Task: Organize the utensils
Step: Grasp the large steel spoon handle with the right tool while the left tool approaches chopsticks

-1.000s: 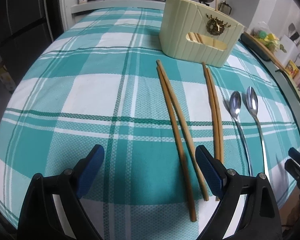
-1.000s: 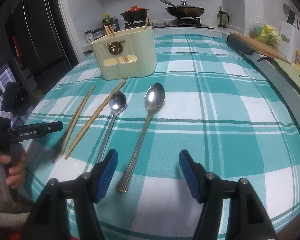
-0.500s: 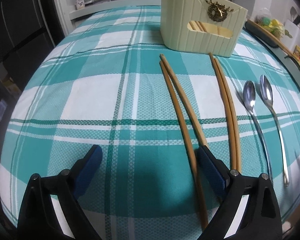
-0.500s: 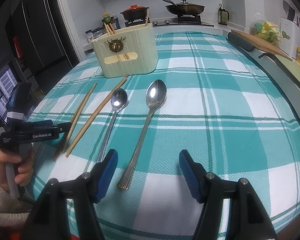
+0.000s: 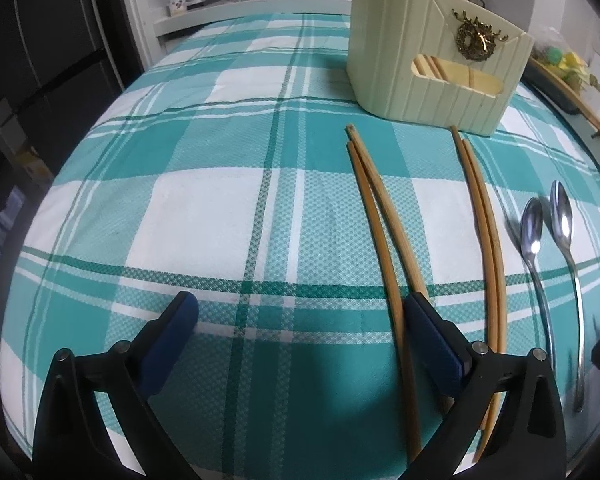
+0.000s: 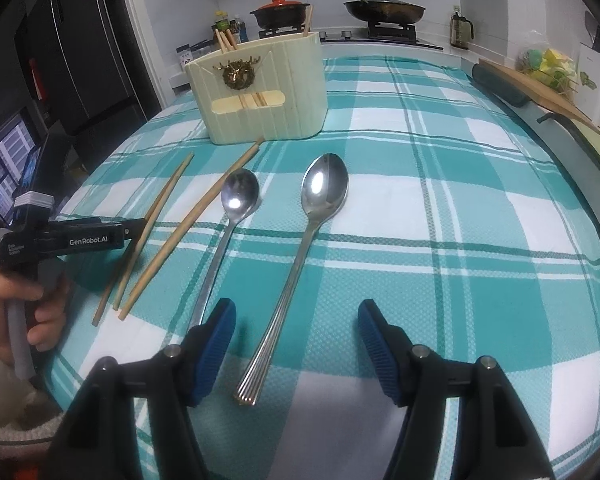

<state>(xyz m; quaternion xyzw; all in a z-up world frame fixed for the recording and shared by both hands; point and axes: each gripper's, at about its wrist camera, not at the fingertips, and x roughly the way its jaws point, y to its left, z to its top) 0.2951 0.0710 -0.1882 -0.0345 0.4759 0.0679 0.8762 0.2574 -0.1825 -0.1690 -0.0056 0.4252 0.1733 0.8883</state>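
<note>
Left gripper (image 5: 300,312), jaws opening, straddles one chopstick (image 5: 384,248); right gripper (image 6: 294,320), jaws apart, frames the spoon (image 6: 300,264).

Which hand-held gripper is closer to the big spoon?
Right. The right hand-held gripper hangs over the big spoon, its handle between the open fingers. The left hand-held gripper, jaws opening, is over the chopsticks.

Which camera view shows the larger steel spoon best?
The right wrist view: the larger steel spoon lies whole and central, bowl to handle end. The left wrist view shows it small and distorted at the right edge.
</note>
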